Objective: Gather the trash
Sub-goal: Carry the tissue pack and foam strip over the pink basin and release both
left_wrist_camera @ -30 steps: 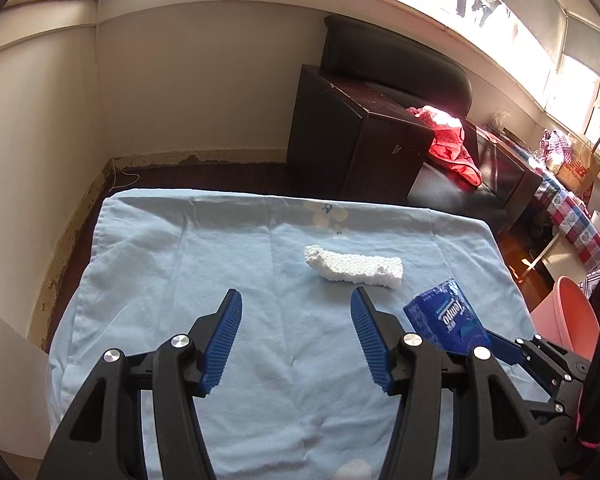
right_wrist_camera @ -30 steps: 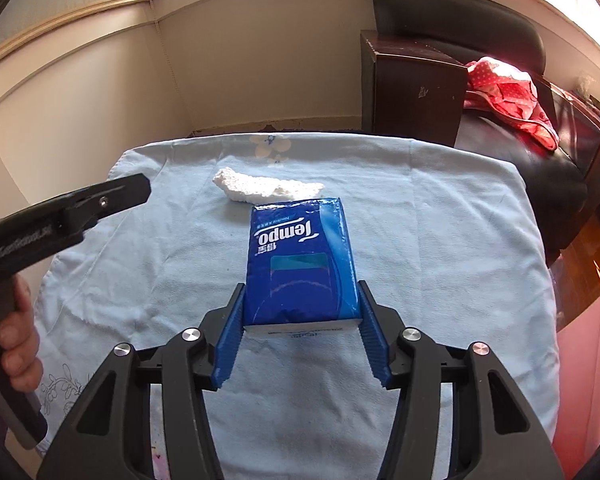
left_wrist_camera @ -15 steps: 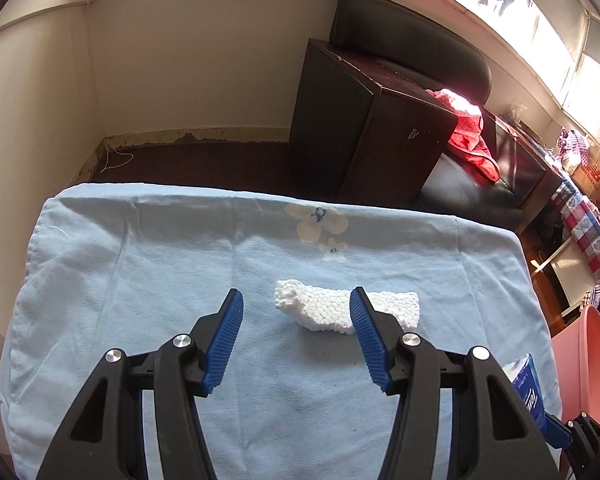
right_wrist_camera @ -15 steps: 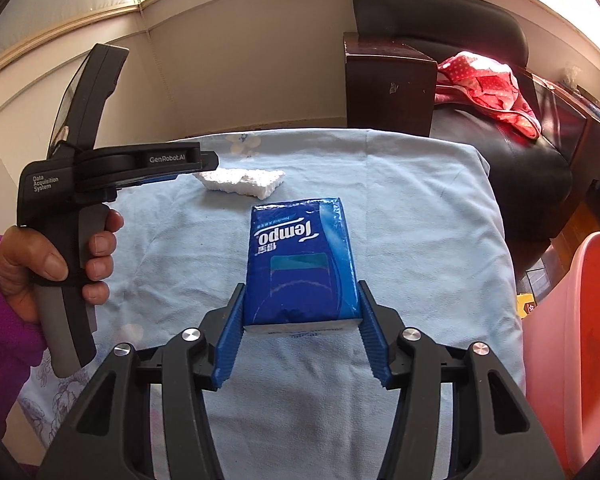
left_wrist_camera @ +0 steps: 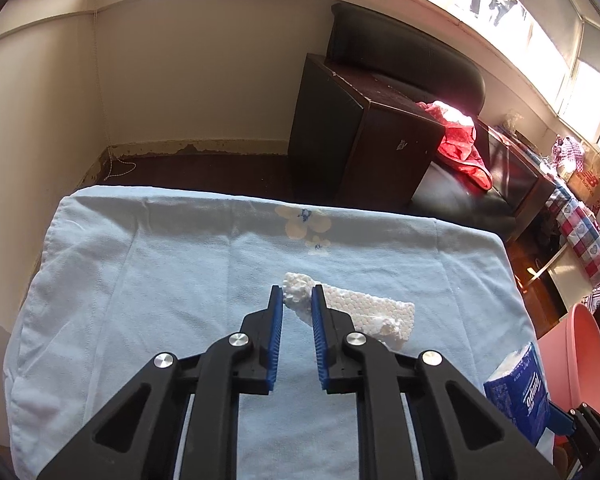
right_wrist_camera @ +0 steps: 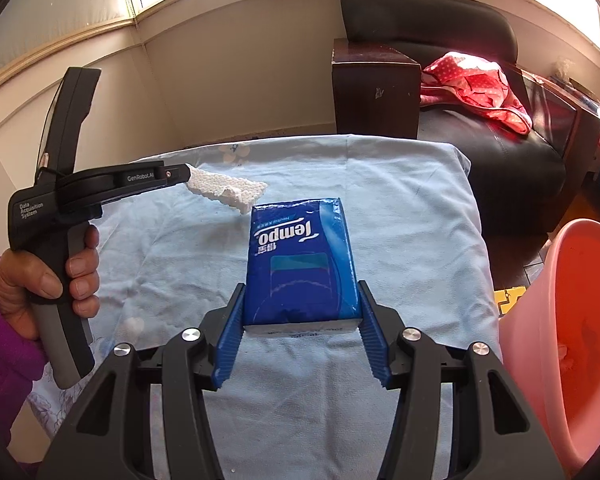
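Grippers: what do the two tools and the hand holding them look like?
Both grippers, left and right, have black angular frames, silver screws and ribbed blue fingers. The left one's black handle reads "GenRobot.AI" and "Data Acquisition System". The hand on it is bare, with a purple sleeve.

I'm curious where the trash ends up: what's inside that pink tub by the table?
The pink tub shows mostly bare inner wall, with one small whitish scrap low against it. Its bottom is cut off by the picture's edge, so anything deeper cannot be seen.
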{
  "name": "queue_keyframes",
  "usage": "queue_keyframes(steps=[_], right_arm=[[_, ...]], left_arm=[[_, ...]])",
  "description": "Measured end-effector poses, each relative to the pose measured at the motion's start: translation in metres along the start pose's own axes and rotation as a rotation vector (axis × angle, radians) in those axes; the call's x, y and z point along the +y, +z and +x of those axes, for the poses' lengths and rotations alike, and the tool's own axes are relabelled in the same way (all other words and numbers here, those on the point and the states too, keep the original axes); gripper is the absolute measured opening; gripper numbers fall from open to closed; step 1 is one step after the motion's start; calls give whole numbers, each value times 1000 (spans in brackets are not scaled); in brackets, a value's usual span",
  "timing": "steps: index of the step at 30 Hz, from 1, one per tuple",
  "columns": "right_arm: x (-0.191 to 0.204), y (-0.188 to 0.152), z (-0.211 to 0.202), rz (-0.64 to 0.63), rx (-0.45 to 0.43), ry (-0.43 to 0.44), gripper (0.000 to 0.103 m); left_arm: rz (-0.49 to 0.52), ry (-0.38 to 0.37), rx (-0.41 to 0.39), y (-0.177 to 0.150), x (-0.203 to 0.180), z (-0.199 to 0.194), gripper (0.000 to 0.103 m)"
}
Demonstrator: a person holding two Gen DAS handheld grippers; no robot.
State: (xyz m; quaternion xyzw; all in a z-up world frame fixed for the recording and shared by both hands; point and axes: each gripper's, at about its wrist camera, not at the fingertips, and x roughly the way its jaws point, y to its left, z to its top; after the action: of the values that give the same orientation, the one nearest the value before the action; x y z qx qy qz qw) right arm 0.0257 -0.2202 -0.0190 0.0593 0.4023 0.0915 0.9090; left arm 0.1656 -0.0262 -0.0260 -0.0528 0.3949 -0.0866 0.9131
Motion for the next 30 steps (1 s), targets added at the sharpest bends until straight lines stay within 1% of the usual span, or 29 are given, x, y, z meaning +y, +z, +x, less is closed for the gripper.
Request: queue_keyframes(steps=[8, 15, 23, 30], right_arm=[[-2, -6, -29, 0, -39, -4, 54], [-7, -18, -61, 5, -74, -26, 54], [-32, -40, -93, 58, -93, -71, 54], [-60, -55, -113, 108, -106, -127, 54]], left_arm=[[17, -12, -87, -20, -18, -70, 14], [26, -33, -116, -41, -40, -116, 14], [85, -67, -151, -64, -75, -153, 14], [114, -106, -165, -79, -104, -171, 14]])
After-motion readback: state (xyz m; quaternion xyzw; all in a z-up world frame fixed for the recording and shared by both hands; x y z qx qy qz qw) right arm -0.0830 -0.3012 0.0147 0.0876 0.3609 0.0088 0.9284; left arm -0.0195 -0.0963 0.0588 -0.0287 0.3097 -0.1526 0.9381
